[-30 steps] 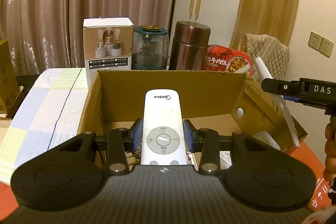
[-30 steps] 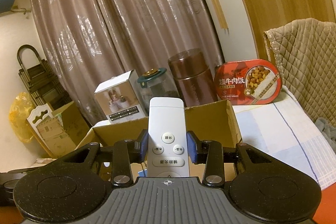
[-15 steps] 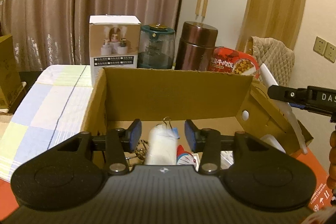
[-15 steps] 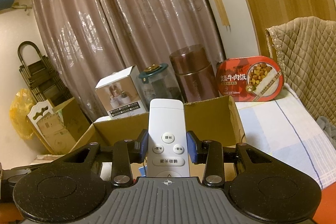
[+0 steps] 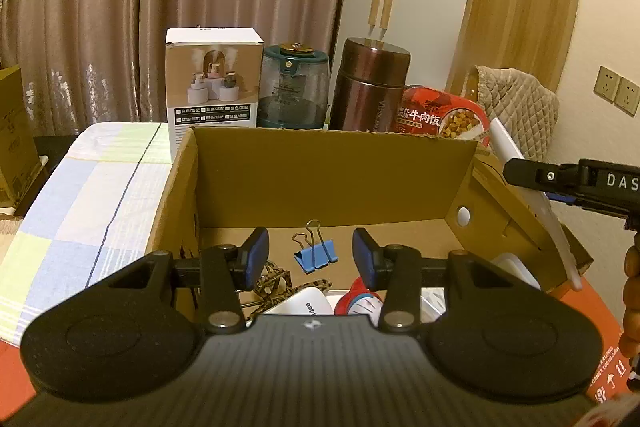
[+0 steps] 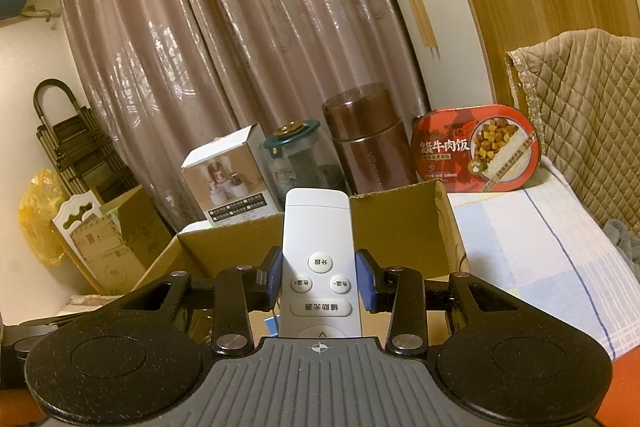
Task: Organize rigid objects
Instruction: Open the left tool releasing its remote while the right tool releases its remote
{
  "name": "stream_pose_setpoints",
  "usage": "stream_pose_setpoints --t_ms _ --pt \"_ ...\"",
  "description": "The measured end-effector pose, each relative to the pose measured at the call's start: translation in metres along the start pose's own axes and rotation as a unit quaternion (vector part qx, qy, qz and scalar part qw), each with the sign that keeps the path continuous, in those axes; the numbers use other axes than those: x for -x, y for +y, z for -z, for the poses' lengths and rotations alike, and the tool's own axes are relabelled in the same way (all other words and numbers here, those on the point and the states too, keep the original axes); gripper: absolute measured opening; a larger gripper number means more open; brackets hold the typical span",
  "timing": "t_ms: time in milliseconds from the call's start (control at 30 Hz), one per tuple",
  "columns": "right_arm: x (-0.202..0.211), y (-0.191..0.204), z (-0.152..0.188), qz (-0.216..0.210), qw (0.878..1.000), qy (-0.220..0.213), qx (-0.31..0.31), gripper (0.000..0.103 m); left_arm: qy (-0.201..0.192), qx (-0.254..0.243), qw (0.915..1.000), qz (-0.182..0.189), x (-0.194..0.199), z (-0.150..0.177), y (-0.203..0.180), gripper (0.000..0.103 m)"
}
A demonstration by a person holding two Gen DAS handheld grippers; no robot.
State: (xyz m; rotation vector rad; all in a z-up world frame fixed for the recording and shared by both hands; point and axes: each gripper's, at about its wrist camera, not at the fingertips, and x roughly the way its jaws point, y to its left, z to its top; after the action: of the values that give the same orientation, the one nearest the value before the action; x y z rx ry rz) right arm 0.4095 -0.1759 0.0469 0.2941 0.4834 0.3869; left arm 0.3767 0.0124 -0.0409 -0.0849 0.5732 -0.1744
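My left gripper (image 5: pixel 310 259) is open and empty above an open cardboard box (image 5: pixel 336 171). Inside the box lie a blue binder clip (image 5: pixel 316 259), a white Midea remote (image 5: pixel 304 301), a red and white item (image 5: pixel 358 301) and a patterned clip (image 5: pixel 280 279). My right gripper (image 6: pixel 318 283) is shut on a white light remote (image 6: pixel 318 259), held over the box's edge (image 6: pixel 392 219). In the left wrist view the right gripper (image 5: pixel 576 183) shows at the right, with its remote (image 5: pixel 536 203) slanting over the box's right flap.
Behind the box stand a white product carton (image 5: pixel 214 83), a teal-lidded glass jar (image 5: pixel 294 95), a brown metal canister (image 5: pixel 372 91) and a red beef-rice meal box (image 5: pixel 440 119). A checked cloth (image 5: pixel 88 195) covers the surface at the left. A quilted cushion (image 6: pixel 580 107) is at right.
My left gripper opened and let the Midea remote drop into the box, then drew back a little. My right gripper keeps hold of its remote, almost still.
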Motion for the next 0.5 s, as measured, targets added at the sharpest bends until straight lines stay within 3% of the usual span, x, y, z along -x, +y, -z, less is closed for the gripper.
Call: stream_pose_setpoints --t_ms 500 --pt "-0.0004 -0.0004 0.0010 0.000 1.000 0.001 0.001 0.035 0.002 0.000 1.0000 0.002 -0.0003 0.0002 -0.0008 0.040"
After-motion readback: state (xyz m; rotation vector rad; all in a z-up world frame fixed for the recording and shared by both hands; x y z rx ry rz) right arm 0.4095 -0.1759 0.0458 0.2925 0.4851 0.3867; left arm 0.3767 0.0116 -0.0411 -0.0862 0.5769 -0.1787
